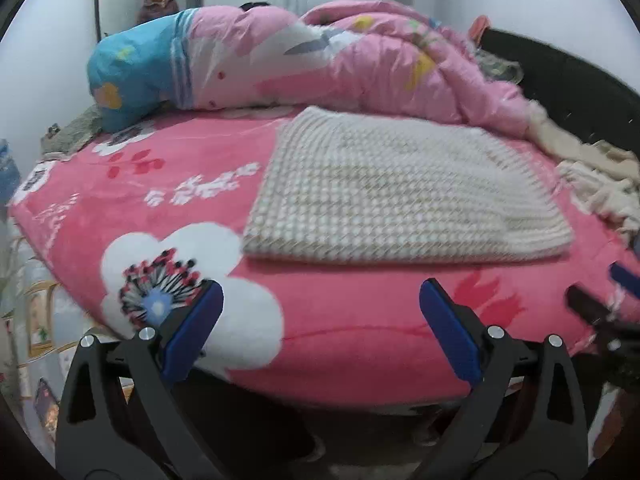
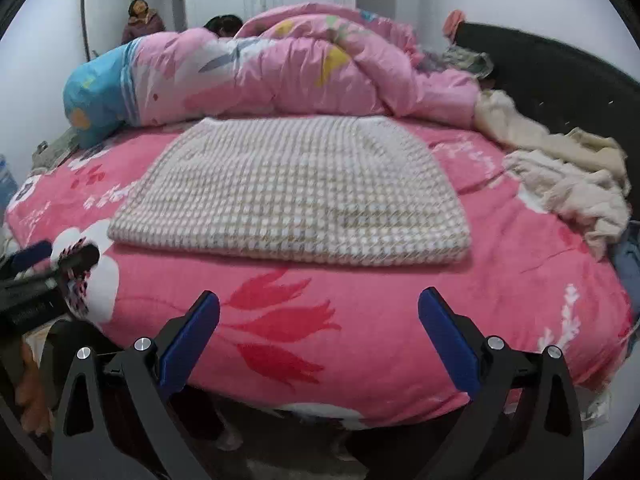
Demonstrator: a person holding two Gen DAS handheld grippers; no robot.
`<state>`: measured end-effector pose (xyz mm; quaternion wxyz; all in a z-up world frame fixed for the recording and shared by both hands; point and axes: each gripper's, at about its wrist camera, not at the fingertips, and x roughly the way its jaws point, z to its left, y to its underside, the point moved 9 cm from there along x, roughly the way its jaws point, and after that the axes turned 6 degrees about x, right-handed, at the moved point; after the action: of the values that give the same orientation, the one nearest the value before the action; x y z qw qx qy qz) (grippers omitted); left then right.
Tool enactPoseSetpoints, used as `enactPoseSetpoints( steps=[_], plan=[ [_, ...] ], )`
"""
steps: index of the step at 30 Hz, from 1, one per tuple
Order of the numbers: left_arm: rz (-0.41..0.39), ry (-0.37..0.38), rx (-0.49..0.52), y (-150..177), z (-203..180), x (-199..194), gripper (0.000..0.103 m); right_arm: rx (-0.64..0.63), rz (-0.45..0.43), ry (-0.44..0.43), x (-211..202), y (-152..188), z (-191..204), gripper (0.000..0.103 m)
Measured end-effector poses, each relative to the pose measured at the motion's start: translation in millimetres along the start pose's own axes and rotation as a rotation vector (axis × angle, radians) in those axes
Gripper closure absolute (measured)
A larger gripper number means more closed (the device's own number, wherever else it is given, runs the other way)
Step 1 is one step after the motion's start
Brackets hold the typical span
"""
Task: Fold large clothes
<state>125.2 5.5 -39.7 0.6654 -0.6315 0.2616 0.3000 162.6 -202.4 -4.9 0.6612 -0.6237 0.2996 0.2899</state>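
Both claws hang over the near edge of the bed, jaws spread wide and holding nothing: the left claw (image 1: 320, 316) above a white flower on the pink floral blanket (image 1: 132, 196), the right claw (image 2: 319, 324) above red leaf prints. Beyond them, the folded checked garment (image 2: 292, 192) lies flat on the blanket, a neat rectangle, apart from both claws. Behind it a pink quilt (image 2: 280, 72) is heaped along the far side. To the right, crumpled cream clothes (image 2: 568, 184) lie near the dark headboard (image 2: 560, 72).
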Motion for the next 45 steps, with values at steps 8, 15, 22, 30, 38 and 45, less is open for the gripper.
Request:
enactPoseSetpoints(
  steps=[8,15,22,30,38,45],
  plan=[
    [0.064,-0.018,0.012,13.7,-2.2,9.1,0.008,0.025,0.052,0.025,2.8,8.3,1.5,0.006],
    [0.086,0.008,-0.020,18.7,-9.0,12.0,0.008,0.031,0.103,0.001,15.8,17.3,8.2,0.006],
    [0.112,0.036,-0.046,16.9,-14.9,14.4,0.008,0.018,0.091,-0.010,15.2,12.8,12.2,0.006],
    [0.110,0.054,-0.051,14.1,-22.1,10.5,0.008,0.015,0.097,-0.011,15.6,13.0,12.1,0.006],
    [0.120,0.055,-0.050,14.5,-24.8,10.6,0.008,0.017,0.102,-0.006,16.0,15.4,9.6,0.006],
    [0.122,0.056,-0.051,14.7,-26.4,10.2,0.008,0.015,0.100,-0.002,14.3,16.4,9.4,0.006]
  ],
)
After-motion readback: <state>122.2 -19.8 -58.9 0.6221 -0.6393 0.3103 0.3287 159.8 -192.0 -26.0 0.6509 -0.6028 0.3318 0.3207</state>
